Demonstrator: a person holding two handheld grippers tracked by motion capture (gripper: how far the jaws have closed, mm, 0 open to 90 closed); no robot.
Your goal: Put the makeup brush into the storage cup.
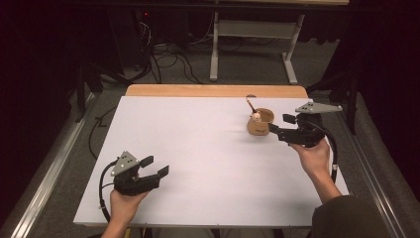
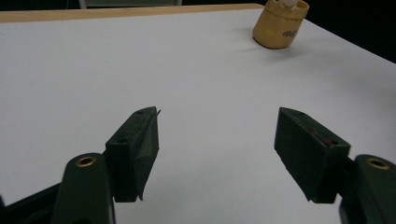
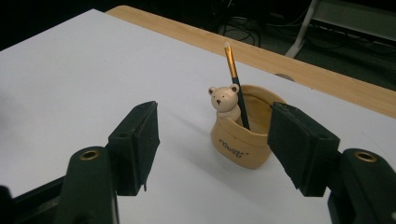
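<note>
Right gripper [image 3: 212, 149] fingers [image 3: 135, 144] spread wide, framing a tan bear cup [image 3: 243, 135] holding a pencil [image 3: 236, 81], near the desk [image 3: 70, 70] far edge.

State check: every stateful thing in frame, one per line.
Left gripper: open, empty, over bare table near the front left.
Right gripper: open, empty, jaws beside the cup, not around it.
Bear pen cup: upright on the white table.
Pencil: standing in the cup, leaning.

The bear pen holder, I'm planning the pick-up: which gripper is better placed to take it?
Probably the right gripper: it sits open right beside the bear pen holder, which stands between its jaws in the right gripper view. The left gripper, also open, is across the white table at the near left.
</note>
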